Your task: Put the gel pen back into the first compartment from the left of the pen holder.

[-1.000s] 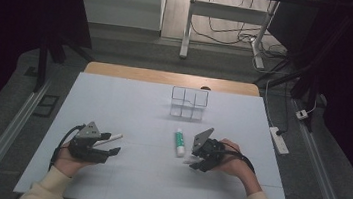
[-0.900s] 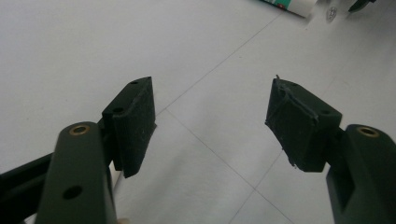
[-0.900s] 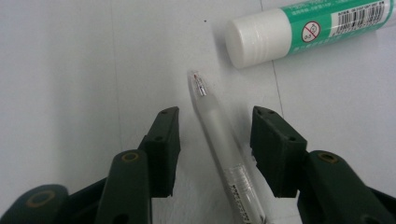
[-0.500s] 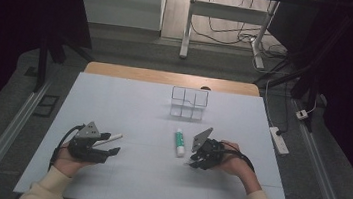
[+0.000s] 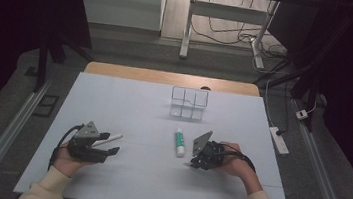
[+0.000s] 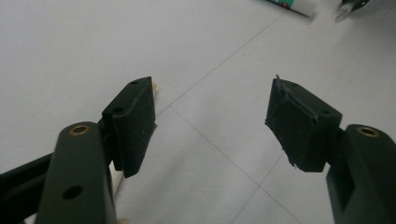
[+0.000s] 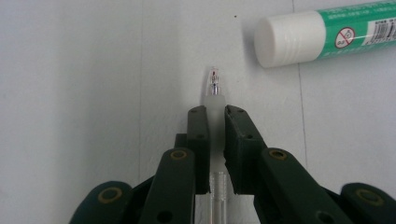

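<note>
Two tongs rest low on the white surface (image 5: 128,104), one gripping a pen.

The right tongs (image 7: 215,114) have just squeezed shut on a clear pen (image 7: 215,93). The pen lies flat on the surface, pinched near its tip, and the tip pokes out past the black pads. In the high view the right tongs (image 5: 191,162) sit at the right side of the surface, in the person's hand. Just beside them lies a green and white glue stick (image 5: 179,141), with its white cap near the pen tip but not touching it. The left tongs (image 6: 212,119) are spread wide with nothing between the pads. In the high view they (image 5: 109,143) sit at the left, well apart from the pen. Farther back stands a clear box (image 5: 189,102) with small compartments.
</note>
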### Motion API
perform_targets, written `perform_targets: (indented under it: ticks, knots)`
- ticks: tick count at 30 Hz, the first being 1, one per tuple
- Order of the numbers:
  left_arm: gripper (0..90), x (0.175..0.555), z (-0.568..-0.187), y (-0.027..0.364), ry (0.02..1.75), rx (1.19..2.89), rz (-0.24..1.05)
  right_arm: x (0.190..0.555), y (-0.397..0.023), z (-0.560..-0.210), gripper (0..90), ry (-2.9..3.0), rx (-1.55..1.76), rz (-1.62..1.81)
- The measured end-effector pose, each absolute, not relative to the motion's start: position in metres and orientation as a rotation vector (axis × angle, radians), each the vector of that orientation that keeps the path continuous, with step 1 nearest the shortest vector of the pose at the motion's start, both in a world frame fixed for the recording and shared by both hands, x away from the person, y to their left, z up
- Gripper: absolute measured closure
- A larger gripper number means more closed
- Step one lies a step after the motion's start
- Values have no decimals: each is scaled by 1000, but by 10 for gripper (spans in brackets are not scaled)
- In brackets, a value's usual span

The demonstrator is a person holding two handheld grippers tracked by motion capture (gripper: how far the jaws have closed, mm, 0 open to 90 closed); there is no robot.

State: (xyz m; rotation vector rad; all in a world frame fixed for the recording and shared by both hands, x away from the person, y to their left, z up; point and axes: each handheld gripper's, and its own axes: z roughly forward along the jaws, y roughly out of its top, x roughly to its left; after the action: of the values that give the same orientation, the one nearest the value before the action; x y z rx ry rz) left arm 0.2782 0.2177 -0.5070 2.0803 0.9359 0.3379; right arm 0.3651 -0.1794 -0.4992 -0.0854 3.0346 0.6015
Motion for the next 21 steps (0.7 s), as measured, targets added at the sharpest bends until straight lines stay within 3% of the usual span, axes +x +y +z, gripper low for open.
perform_targets:
  ticks: [21]
  knots:
    - [327,278,-507,218,939,2077,340,369,-194,-473,802,2919,63,780]
